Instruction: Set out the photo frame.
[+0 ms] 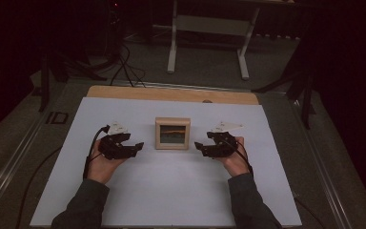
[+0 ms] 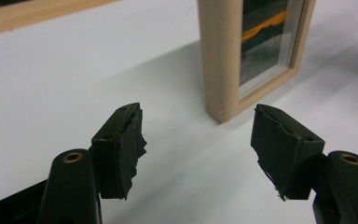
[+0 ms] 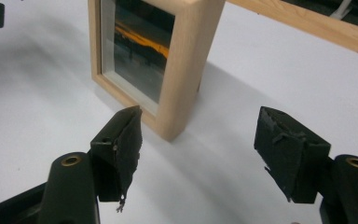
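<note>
Left gripper (image 1: 139, 144) and right gripper (image 1: 198, 146) flanking wooden frame (image 1: 172, 133), jaws apart (palms inward)

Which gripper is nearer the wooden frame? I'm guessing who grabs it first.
Left, only marginally. The left gripper sits just off the wooden frame's left side, the right gripper just off its right; both open, neither touching.

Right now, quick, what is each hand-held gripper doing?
Left hand-held gripper: open, holding nothing, beside the wooden picture frame.
Right hand-held gripper: open, holding nothing, on the frame's other side.
</note>
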Motion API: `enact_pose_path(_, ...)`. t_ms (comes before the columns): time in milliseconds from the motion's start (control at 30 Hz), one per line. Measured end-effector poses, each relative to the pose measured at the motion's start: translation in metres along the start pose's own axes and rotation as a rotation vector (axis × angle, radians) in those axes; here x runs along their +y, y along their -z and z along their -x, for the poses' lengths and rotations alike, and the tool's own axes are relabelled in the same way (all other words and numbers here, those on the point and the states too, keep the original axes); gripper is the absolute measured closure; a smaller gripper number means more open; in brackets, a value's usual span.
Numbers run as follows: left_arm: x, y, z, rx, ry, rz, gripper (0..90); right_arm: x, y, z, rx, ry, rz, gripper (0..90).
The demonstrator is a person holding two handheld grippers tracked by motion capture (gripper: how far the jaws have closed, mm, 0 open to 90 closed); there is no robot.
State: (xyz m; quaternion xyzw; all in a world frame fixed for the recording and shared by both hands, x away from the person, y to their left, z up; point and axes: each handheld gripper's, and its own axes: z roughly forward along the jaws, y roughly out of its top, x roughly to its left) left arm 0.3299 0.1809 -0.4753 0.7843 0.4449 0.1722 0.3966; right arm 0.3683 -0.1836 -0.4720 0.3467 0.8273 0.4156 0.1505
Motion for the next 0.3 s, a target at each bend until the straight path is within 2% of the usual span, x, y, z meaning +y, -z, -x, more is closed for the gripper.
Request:
enact_pose_path(200, -0.018, 0.006, -0.006, 0.020, 0.019, 0.001, 34.0, -0.010, 0.003, 0.001, -0.003, -0.008, -0.007, 31.3)
enact_pose_path(267, -0.027, 0.008, -0.011, 0.024, 0.045, -0.002, 34.1, -0.017, 0.004, 0.002, -0.005, -0.008, -0.023, 31.1)
enact_pose_path(300, -0.027, 0.008, -0.011, 0.024, 0.045, -0.002, 34.1, -0.019, 0.005, 0.003, -0.008, -0.012, -0.024, 31.1)
